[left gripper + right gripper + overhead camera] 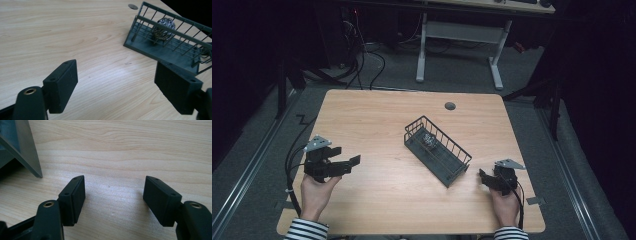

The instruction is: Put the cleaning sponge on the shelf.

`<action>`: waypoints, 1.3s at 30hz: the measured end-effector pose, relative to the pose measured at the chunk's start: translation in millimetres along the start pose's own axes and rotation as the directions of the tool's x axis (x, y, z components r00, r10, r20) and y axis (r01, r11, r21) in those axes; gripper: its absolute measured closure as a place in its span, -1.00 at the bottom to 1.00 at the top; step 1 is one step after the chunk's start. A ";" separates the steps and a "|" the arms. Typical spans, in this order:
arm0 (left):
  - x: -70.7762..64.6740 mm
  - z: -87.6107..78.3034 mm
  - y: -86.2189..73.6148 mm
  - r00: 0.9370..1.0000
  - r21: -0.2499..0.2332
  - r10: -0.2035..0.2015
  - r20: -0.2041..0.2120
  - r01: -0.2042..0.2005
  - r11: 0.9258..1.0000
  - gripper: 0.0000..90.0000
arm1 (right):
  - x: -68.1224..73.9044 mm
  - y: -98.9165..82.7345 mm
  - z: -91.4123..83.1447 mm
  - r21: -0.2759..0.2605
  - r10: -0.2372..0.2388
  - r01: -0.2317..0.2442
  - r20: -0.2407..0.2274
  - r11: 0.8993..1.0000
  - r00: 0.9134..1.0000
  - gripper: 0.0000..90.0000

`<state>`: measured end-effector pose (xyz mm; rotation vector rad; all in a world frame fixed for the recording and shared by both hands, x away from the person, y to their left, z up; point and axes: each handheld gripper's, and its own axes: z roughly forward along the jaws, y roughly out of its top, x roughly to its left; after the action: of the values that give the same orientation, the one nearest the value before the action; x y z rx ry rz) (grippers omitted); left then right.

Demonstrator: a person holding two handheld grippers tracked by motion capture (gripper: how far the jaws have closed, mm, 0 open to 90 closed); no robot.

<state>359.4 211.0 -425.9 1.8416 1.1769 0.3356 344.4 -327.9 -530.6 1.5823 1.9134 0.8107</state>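
A dark wire basket [458, 172] lies slantwise in the middle of the wooden table [377, 120]. A ball of steel-wool scourer [428, 139] rests in its far end. My left gripper [351, 165] hovers at the table's left, open and holding nothing, pointing toward the basket. In the left gripper view the gripper [120, 87] frames bare wood, with the basket [150, 51] and scourer [163, 28] ahead at the right. My right gripper [483, 178] sits just right of the basket's near end, open and holding nothing. In the right gripper view the gripper [115, 195] is over wood, with the basket's corner [27, 150] at the upper left.
A round cable grommet [450, 106] is set in the table's far side, also seen as the grommet [132, 6] in the left gripper view. Beyond the table stand a white desk frame [459, 35] and loose cables on the floor. Cables trail from both grippers.
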 end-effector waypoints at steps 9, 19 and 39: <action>13.8 4.7 -17.8 0.999 0.013 -0.048 -0.011 0.048 0.999 -0.60 | 0.0 0.0 -0.1 0.000 0.001 -0.001 0.000 1.000 1.000 -0.24; 18.4 16.4 -31.7 0.998 0.041 -0.042 -0.040 0.044 0.998 -0.60 | 0.0 -0.3 -0.4 0.001 0.005 -0.005 0.000 1.000 1.000 -0.24; 31.7 47.1 -59.1 0.991 0.115 -0.048 -0.128 0.063 0.991 -0.59 | 0.3 -0.4 -0.6 0.003 0.005 -0.005 0.003 1.000 1.000 -0.24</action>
<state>370.5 220.5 -506.5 1.9084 1.3575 0.3599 343.6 -327.7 -530.5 1.5897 1.9103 0.8071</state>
